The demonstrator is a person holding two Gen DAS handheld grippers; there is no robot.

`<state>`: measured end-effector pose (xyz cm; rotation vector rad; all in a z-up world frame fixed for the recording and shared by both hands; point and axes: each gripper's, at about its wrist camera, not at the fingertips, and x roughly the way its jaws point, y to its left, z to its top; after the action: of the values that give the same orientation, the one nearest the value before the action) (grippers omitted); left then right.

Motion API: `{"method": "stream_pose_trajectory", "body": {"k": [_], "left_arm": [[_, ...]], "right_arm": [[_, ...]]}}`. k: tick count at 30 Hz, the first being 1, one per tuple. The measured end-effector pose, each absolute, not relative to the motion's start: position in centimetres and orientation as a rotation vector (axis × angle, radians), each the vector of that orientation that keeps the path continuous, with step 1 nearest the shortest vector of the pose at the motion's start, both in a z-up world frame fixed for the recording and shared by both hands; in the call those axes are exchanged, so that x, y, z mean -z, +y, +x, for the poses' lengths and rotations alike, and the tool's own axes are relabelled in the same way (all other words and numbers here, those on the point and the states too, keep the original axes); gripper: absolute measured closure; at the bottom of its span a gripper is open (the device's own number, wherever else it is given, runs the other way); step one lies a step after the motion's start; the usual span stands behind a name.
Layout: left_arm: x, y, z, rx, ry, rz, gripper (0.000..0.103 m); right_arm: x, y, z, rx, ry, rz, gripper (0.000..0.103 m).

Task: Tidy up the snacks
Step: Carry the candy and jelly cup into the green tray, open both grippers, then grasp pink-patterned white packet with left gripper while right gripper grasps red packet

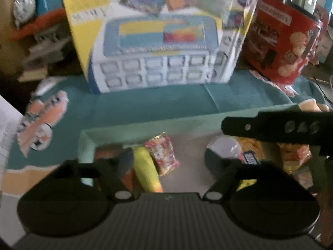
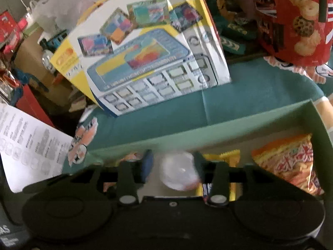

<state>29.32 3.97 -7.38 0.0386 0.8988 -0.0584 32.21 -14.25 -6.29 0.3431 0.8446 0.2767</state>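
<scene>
A teal cloth (image 1: 158,104) covers the table, with a large toy box (image 1: 160,48) standing at its back and a red biscuit bag (image 1: 285,41) to the right. In front lies a pale green tray (image 2: 208,133) holding the snacks: a flowery packet (image 1: 164,156), a yellow packet (image 1: 145,164), an orange noodle pack (image 2: 287,162) and a round clear cup (image 2: 177,173). The left gripper (image 1: 168,162) hangs over the tray, jaws spread and empty. The right gripper (image 2: 172,166) has its jaws apart either side of the cup; blur hides any contact.

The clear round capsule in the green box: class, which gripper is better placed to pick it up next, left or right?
Probably right. The right gripper is open with the clear capsule between its fingers; the left gripper frames a floral packet instead.
</scene>
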Motion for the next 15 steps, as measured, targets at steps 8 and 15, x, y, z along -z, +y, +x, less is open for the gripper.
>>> {"method": "stream_pose_trajectory", "body": {"k": [8,15], "left_arm": [[5.7,5.2,26.0,0.044,0.882,0.025,0.002],[4.3,6.0,21.5,0.029,0.884,0.017,0.000]], "right_arm": [[5.0,-15.2,29.3,-0.238,0.800,0.371,0.000],[3.7,-15.5,24.7,-0.238,0.807,0.373,0.000]]}}
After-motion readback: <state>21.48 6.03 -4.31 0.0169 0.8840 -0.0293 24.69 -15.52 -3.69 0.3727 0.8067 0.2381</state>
